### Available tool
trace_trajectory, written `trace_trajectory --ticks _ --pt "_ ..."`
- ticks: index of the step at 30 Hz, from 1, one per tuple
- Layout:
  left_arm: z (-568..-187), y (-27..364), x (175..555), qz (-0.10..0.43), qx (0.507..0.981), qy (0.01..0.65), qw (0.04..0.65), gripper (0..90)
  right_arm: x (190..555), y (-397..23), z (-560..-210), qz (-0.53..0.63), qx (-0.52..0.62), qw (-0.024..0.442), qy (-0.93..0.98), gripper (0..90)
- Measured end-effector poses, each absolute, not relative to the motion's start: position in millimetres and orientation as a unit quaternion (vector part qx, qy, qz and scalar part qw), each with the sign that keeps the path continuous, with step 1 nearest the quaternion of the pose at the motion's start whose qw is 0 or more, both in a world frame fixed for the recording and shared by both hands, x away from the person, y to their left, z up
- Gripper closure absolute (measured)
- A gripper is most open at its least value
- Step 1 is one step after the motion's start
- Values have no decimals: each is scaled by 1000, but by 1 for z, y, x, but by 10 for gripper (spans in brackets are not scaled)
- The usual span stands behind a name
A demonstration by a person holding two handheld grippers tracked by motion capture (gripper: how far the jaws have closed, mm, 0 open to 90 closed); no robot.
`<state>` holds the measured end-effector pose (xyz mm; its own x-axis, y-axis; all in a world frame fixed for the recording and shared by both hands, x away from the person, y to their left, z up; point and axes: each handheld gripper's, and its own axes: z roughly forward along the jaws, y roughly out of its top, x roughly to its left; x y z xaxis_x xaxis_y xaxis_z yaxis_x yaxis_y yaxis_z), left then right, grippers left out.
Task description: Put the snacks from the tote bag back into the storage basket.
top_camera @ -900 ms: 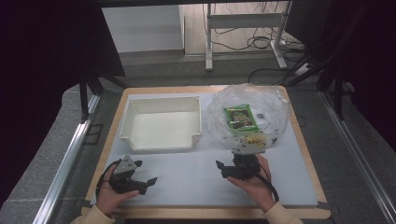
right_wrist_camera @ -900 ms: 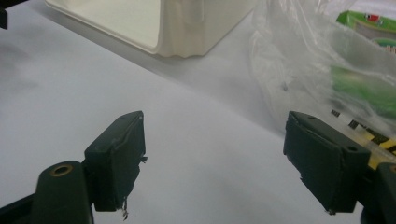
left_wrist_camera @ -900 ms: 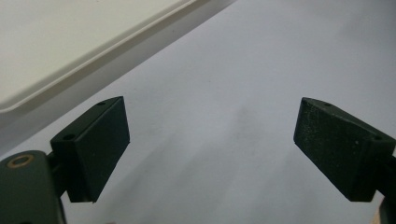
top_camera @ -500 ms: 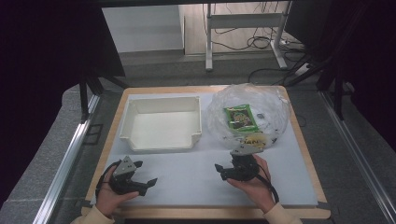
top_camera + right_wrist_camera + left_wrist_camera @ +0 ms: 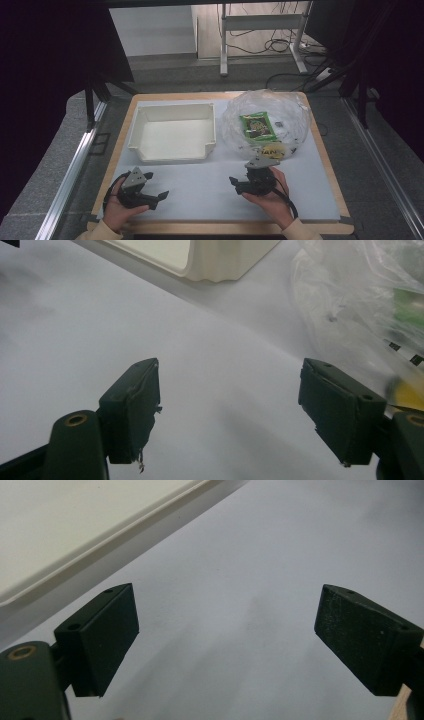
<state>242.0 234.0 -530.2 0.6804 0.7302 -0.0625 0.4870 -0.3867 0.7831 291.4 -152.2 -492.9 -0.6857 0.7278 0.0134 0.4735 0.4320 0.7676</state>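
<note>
White desk (image 5: pixel 200 192) lies bare around both grippers, jaws spread, empty. Right gripper (image 5: pixel 240 184) sits just beside the crinkled clear bag (image 5: pixel 267 122), seemingly holding green packets, near the tray (image 5: pixel 172 131).

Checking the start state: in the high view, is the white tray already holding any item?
No. The white tray shows only its bare floor, and the green packet lies inside the clear plastic bag.

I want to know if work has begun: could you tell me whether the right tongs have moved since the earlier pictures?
No. The right tongs sit in the same spot just below the clear plastic bag, level with the tray's front edge.
</note>
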Motion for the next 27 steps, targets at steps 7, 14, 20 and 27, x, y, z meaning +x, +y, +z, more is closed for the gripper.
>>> trace_trajectory --ticks 7,14,20,27 --pt "-531 234 244 145 823 371 405 105 294 -153 -493 403 371 113 829 284" --pt "-531 234 243 148 823 371 404 105 293 -152 -483 403 360 135 831 302" --pt "-531 234 243 145 823 372 404 104 293 -149 -475 404 356 141 831 309" --pt "-532 233 243 144 824 371 403 104 299 -149 -469 405 357 137 830 341"
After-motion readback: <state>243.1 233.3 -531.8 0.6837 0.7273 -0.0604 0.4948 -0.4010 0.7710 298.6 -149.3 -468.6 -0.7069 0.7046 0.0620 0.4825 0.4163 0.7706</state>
